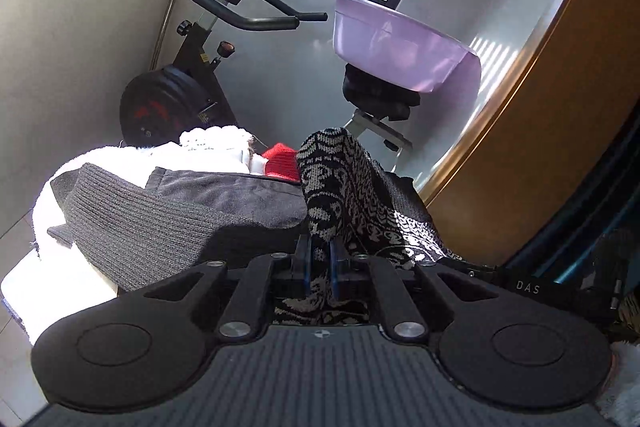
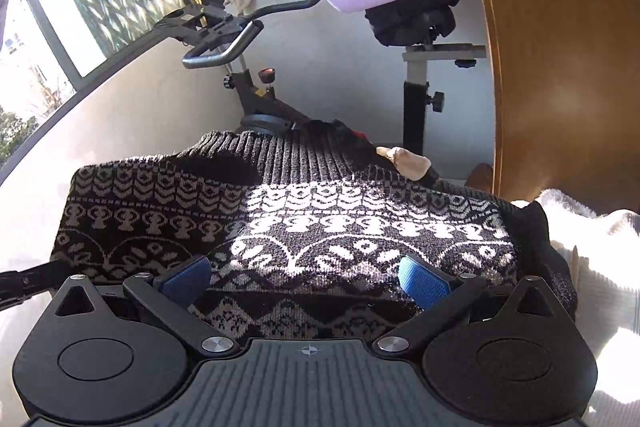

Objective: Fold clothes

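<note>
Patterned black-and-white knit sweater [image 2: 304, 227] lies at the near edge of a pile of laundry, spread flat across the top of the heap with its ribbed hem toward the far side. Beneath and beside it sit a grey ribbed garment [image 1: 160, 211], a white fluffy item [image 1: 132, 155] and a small red knit piece [image 1: 282, 163]. What carries the pile is hidden under the clothes.

Left gripper [image 1: 320, 253] is clamped on a fold of the patterned sweater; its blue pads press the knit from both sides, and the fabric rises in a ridge just past the fingers. Right gripper [image 2: 308, 281] hovers over the sweater's near portion with its jaws spread wide, blue pads on either side, gripping nothing.

Behind the pile stand an exercise bike [image 1: 188, 83] and a lilac plastic basin [image 1: 396, 47] resting on its seat, with windows beyond.

The step in hand looks like picking up the sweater to begin a fold. Next, the right gripper likely needs to close on a matching edge, so both hands can lift the garment evenly without dragging the clothes underneath.
</note>
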`<action>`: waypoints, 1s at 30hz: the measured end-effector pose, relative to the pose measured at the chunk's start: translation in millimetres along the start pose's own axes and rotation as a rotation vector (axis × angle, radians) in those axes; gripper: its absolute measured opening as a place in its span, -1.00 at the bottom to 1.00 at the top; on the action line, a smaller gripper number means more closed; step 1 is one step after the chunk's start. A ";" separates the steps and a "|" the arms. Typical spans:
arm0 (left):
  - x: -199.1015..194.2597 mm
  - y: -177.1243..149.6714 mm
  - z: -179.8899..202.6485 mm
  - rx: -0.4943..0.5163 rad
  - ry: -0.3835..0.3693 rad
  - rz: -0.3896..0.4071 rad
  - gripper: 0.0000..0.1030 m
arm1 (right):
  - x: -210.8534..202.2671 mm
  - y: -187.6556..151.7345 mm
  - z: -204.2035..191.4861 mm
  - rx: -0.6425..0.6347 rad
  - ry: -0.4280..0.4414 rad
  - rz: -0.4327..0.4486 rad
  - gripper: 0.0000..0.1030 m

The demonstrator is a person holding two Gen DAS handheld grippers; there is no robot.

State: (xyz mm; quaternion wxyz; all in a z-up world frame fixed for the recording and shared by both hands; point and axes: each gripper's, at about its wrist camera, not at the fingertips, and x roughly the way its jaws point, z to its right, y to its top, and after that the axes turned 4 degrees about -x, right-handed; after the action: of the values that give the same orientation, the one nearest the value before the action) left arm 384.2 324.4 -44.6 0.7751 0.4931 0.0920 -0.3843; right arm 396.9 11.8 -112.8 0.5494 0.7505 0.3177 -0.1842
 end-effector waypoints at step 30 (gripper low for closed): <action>83.7 -54.3 59.3 0.466 0.250 -0.160 0.69 | -24.5 -20.0 41.0 -0.002 0.111 0.016 -0.86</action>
State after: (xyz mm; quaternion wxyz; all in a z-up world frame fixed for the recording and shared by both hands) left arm 390.5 220.8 -96.4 0.5906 0.6926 0.1348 -0.3915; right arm 368.3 -29.6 -125.1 0.5330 0.7616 0.3419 -0.1375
